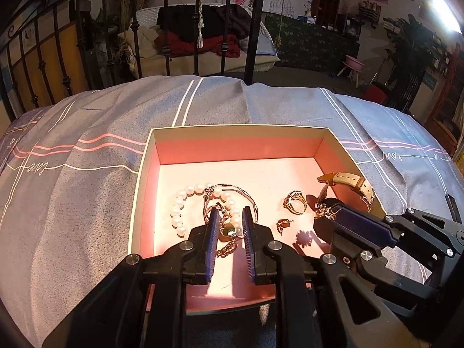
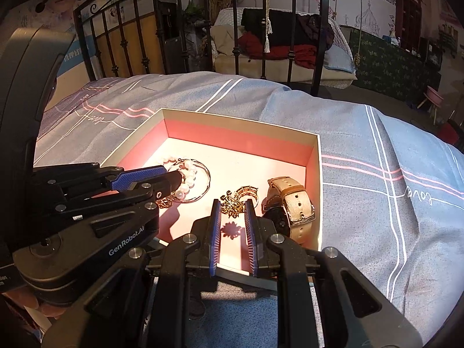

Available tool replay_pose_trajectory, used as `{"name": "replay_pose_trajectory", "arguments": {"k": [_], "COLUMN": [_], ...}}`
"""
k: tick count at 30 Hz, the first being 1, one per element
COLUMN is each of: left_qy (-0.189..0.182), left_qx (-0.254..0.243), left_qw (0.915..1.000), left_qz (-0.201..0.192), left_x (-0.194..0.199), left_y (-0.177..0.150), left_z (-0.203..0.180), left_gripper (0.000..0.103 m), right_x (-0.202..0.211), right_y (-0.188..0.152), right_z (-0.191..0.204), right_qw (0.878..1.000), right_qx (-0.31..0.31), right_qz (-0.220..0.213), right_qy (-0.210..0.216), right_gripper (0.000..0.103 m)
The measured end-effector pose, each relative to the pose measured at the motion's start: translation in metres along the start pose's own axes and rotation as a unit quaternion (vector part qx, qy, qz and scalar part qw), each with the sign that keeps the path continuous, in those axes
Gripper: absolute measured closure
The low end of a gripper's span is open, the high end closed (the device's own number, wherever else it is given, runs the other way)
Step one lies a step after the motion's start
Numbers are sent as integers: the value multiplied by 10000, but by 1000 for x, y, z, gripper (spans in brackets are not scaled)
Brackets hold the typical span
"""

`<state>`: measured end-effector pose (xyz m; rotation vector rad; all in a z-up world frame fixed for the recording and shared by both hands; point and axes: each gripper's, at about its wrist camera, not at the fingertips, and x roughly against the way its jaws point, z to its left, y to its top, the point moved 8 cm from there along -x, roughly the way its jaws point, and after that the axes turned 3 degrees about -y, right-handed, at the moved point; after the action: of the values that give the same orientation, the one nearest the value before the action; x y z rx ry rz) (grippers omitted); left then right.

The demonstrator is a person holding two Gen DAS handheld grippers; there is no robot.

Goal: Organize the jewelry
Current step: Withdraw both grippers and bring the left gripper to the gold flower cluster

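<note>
An open box with a pink lining (image 1: 237,148) (image 2: 240,148) lies on the bed. It holds a pearl bracelet (image 1: 181,203) (image 2: 188,178), a thin bangle (image 1: 232,188) (image 2: 204,171), a green-stone pendant on a gold chain (image 1: 229,230), a gold ring (image 1: 294,201), a small earring (image 1: 282,224) and a tan-strap watch (image 1: 352,184) (image 2: 293,200). My left gripper (image 1: 229,214) is open, its fingers either side of the pendant. My right gripper (image 2: 233,204) is slightly open around a gold filigree ornament (image 2: 232,204) (image 1: 324,211), which casts a shadow on the box floor.
The grey-blue striped bedspread (image 1: 87,191) (image 2: 377,191) surrounds the box. A black iron bed rail (image 1: 223,29) stands behind, with a sofa piled with clothes (image 2: 290,43) beyond it.
</note>
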<state>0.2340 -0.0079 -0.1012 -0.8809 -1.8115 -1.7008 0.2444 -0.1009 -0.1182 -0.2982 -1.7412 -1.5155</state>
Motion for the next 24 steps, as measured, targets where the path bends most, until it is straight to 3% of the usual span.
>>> {"name": "replay_pose_trajectory", "arguments": {"k": [2, 5, 8, 10, 12, 17, 24], "left_qy": [35, -91, -162, -223, -298, -286, -271], "left_qx": [57, 220, 232, 225, 212, -195, -654], "left_qw": [10000, 9994, 9988, 9988, 9989, 9994, 9974], "left_qz": [-57, -241, -387, -383, -282, 7, 132], "left_x": [8, 31, 57, 69, 74, 74, 62], "left_y": [2, 2, -11, -29, -50, -99, -101], "left_z": [3, 9, 11, 10, 6, -16, -43], "left_gripper": [70, 60, 55, 54, 53, 53, 57], "right_x": [6, 29, 55, 66, 71, 69, 71], "right_y": [-1, -3, -17, -35, -56, -100, -110], "right_z": [-2, -6, -10, -11, -12, -17, -12], "right_qw": [10000, 9996, 9991, 9990, 9989, 9973, 9976], "right_qx": [-66, -165, -292, -360, -443, -675, -447], "right_qz": [2, -170, -307, -250, -148, 274, 344], "right_qy": [-39, -141, -92, -33, 12, -30, -410], "right_gripper": [79, 57, 54, 52, 39, 38, 35]}}
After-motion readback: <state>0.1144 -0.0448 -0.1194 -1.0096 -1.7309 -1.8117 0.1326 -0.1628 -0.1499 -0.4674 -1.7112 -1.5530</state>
